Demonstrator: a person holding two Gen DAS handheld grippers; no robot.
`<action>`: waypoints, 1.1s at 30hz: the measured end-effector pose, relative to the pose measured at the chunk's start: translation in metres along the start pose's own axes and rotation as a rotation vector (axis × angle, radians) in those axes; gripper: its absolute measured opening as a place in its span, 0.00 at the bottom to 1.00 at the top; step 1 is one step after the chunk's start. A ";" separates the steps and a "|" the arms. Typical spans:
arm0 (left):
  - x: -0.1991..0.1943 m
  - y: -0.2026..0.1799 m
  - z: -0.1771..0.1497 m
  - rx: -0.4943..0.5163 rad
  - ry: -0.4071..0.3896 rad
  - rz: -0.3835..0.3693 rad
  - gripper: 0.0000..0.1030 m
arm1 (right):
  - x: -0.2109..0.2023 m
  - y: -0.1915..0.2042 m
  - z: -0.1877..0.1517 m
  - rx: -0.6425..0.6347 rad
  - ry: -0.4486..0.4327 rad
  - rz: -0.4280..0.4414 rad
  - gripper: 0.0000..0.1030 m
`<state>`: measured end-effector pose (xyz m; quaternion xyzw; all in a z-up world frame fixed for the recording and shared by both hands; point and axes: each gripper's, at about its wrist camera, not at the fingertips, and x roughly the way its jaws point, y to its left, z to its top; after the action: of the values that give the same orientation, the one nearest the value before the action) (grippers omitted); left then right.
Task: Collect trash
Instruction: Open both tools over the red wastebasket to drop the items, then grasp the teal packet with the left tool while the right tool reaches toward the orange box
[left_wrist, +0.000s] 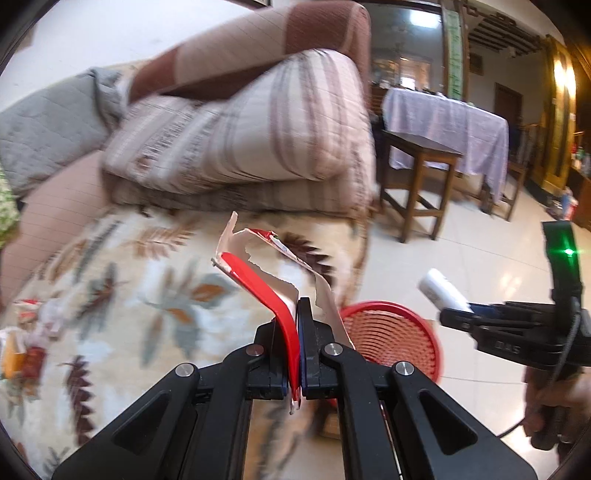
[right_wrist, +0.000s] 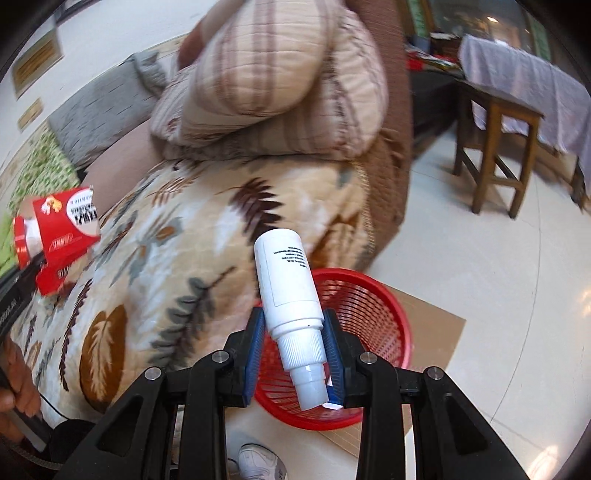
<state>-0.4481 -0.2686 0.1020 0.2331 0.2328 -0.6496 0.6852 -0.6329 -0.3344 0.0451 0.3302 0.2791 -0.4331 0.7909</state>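
Across the sofa (right_wrist: 258, 92), a fleecy leaf-print blanket (right_wrist: 166, 266) lies under stacked quilted, striped cushions (right_wrist: 280, 74). Only the right wrist view shows the flat cardboard sheet (right_wrist: 436, 325) on the tiled floor under the red plastic mesh basket (right_wrist: 369, 306), and a white shoe at the bottom edge; only the left wrist view shows small wrappers (left_wrist: 26, 343) lying on the blanket at far left. Beside the sofa stands a wooden stool (left_wrist: 417, 184). The right tool (right_wrist: 295, 350) is partly open, its blue ribbed pads clamping the neck of a smooth white plastic bottle (right_wrist: 288, 280) above the basket. The left tool (left_wrist: 293, 350) is fully closed, pinching a torn red cardboard carton (left_wrist: 266, 284) above the blanket's edge, just beside the basket.
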 end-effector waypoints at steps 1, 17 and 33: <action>0.005 -0.005 0.001 -0.003 0.014 -0.024 0.04 | 0.001 -0.006 0.001 0.013 0.002 -0.004 0.33; 0.030 0.010 0.000 -0.158 0.102 -0.102 0.55 | 0.029 -0.042 -0.001 0.065 0.014 -0.073 0.52; -0.071 0.136 -0.036 -0.223 0.026 0.350 0.60 | 0.008 0.107 0.006 -0.235 -0.024 0.109 0.65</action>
<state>-0.3161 -0.1843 0.1205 0.2009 0.2683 -0.4877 0.8061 -0.5355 -0.2998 0.0728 0.2449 0.3000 -0.3576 0.8498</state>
